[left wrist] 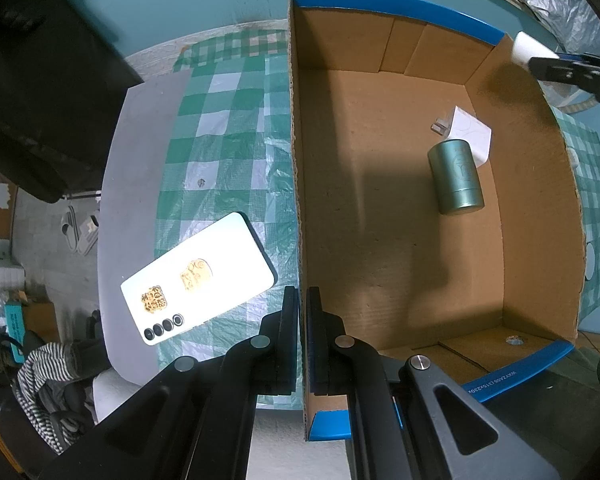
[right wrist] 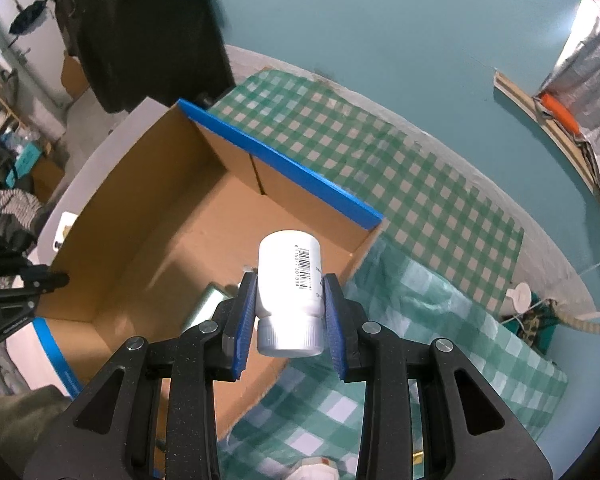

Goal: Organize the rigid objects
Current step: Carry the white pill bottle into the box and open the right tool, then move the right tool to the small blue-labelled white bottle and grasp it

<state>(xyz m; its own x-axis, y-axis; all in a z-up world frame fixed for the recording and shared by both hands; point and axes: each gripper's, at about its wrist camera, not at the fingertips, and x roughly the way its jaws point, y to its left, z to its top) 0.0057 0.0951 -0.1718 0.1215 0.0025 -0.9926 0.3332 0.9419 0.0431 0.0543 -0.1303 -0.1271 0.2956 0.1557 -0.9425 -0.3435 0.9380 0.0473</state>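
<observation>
A cardboard box [left wrist: 532, 184] with blue edges lies open on the checked cloth. My left gripper [left wrist: 303, 292] is shut on its near side wall [left wrist: 298, 200]. Inside lie a green metal tin [left wrist: 456, 176] and a small white plug [left wrist: 466, 130]. A white phone [left wrist: 198, 276] lies face down outside, left of the box. My right gripper [right wrist: 290, 280] is shut on a white bottle [right wrist: 290, 276] with a barcode, held above the box's [right wrist: 140, 216] right corner. The bottle also shows at the box's far right corner in the left wrist view [left wrist: 530, 48].
The green checked cloth [right wrist: 400, 184] covers the table right of the box. A teal wall stands behind. A dark garment [left wrist: 40, 92] hangs at the left. Clutter and clothes lie on the floor at the lower left [left wrist: 48, 368].
</observation>
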